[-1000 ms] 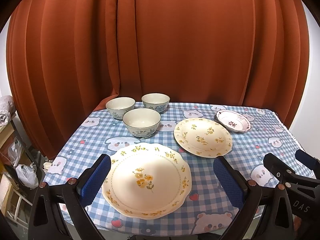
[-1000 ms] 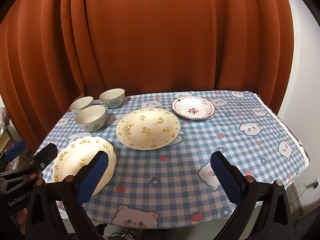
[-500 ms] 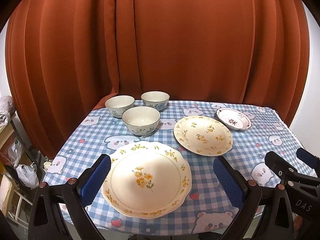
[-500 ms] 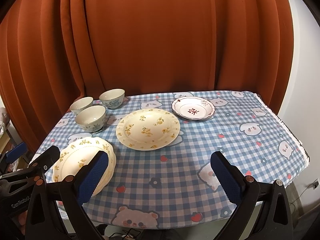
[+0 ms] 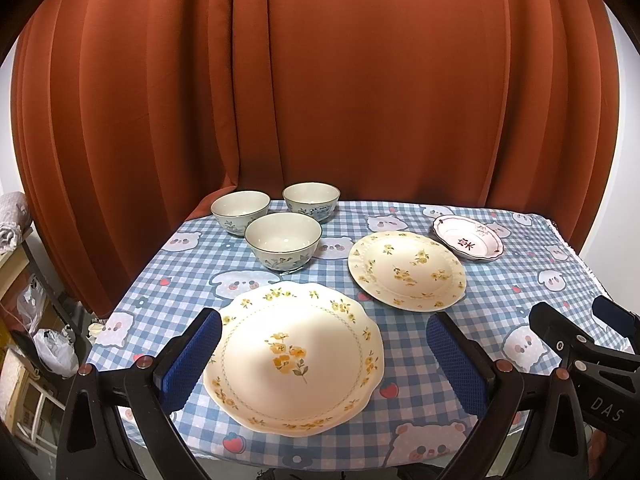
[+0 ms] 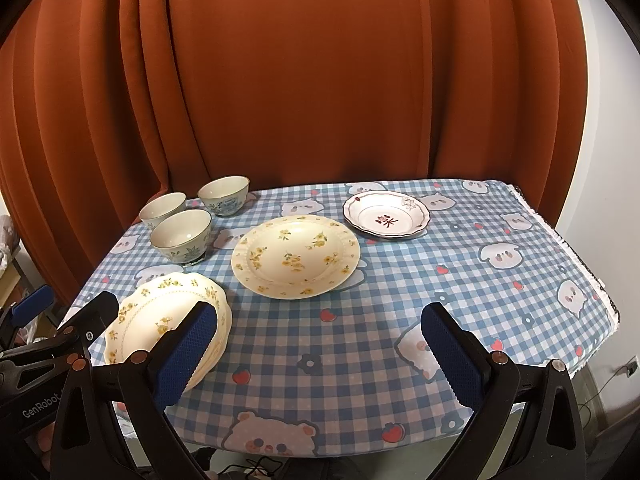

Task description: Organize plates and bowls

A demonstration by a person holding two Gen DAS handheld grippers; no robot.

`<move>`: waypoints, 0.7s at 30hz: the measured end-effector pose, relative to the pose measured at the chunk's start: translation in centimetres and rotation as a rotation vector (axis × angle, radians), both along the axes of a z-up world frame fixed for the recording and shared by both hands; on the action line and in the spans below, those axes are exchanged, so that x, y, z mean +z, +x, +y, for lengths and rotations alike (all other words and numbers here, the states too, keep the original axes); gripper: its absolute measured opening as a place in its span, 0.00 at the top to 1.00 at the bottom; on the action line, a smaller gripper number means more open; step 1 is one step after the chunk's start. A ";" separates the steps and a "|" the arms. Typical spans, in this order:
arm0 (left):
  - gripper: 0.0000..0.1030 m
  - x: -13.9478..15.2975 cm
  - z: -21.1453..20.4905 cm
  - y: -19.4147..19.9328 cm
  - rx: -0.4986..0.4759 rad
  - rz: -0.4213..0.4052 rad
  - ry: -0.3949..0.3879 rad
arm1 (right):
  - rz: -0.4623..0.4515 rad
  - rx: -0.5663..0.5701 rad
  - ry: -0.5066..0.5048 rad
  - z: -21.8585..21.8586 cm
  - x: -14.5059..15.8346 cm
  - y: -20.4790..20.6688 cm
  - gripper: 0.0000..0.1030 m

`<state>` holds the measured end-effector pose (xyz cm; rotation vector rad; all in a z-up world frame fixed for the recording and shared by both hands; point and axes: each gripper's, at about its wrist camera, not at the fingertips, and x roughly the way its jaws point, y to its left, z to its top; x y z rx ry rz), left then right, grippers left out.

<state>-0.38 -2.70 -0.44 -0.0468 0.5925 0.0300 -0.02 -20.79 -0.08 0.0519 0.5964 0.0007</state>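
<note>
The table [image 6: 400,320] wears a soft cloth of blue and white squares, with little bears, flowers and red strawberries on it; it hangs over the near edge. A tall rust-red curtain [image 5: 360,100] falls in deep folds right behind the table; a white wall [image 6: 600,140] shows on the right; on the far left, low by the floor, sit some plastic bags [image 5: 52,348].

The left gripper [image 5: 324,360] hangs above the near edge with its two blue bumpy pads spread wide, holding nothing; the wavy plate [image 5: 294,356] shows between them, lying flat on the cloth. The right gripper [image 6: 320,356] is wide open and empty too, over bare cloth near the front.

The wavy plate is cream and shiny, with a curly rim, small yellow flowers round it and a yellow bunch in the middle. Behind it and a bit to the right lies the round plate [image 6: 296,256], cream with yellow flowers and a smooth rim; the two are apart. Farther back on the right is the small dish [image 6: 386,214], white with a dark rim and a red mark in the middle; it looks like one dish on another.

At the back left stand three bowls [image 5: 283,246], close together, pale inside with blue-green leaves outside; all are empty.
</note>
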 end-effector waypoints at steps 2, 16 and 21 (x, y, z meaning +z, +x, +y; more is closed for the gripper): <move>0.00 0.0 0.0 0.0 0.000 0.001 0.000 | -0.001 0.000 -0.001 0.0 0.0 0.0 0.00; 0.02 -0.3 1.7 0.6 0.045 0.040 0.021 | 0.035 0.042 0.018 1.2 -0.7 0.9 0.00; 0.04 -0.5 3.1 2.2 0.062 0.061 0.032 | 0.071 0.078 0.010 2.9 -1.0 2.4 0.00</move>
